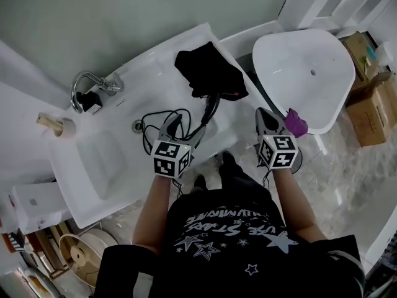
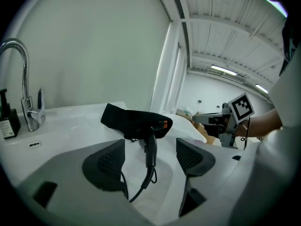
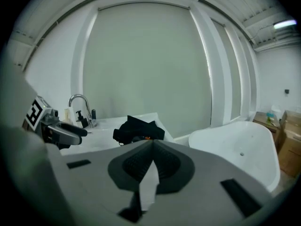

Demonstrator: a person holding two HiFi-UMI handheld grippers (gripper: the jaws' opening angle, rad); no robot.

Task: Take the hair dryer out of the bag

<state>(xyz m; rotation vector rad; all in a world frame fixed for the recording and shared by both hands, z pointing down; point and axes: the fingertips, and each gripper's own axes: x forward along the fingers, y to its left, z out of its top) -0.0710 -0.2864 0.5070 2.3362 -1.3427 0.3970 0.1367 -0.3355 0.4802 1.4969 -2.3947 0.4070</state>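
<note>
Ahead of my left fingers point(image 2: 106, 164) the hair dryer point(image 2: 150, 147) lies on the counter point(image 2: 70, 119), its head inside the bag point(image 2: 123, 119) behind it; the faucet point(image 2: 19, 74) stands to their left.

White vanity point(image 1: 158, 64), bathtub point(image 1: 298, 82), seemingly marble floor point(image 1: 347, 166).

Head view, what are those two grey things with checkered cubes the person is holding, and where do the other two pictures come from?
They are hand-held grasping tools. The head view looks down from the person's head; the other two pictures come from a camera on each tool. The left tool stands open and empty, aimed at the hair dryer, whose handle and cord stick out of a black bag on the white counter. The right tool is shut on nothing.
</note>
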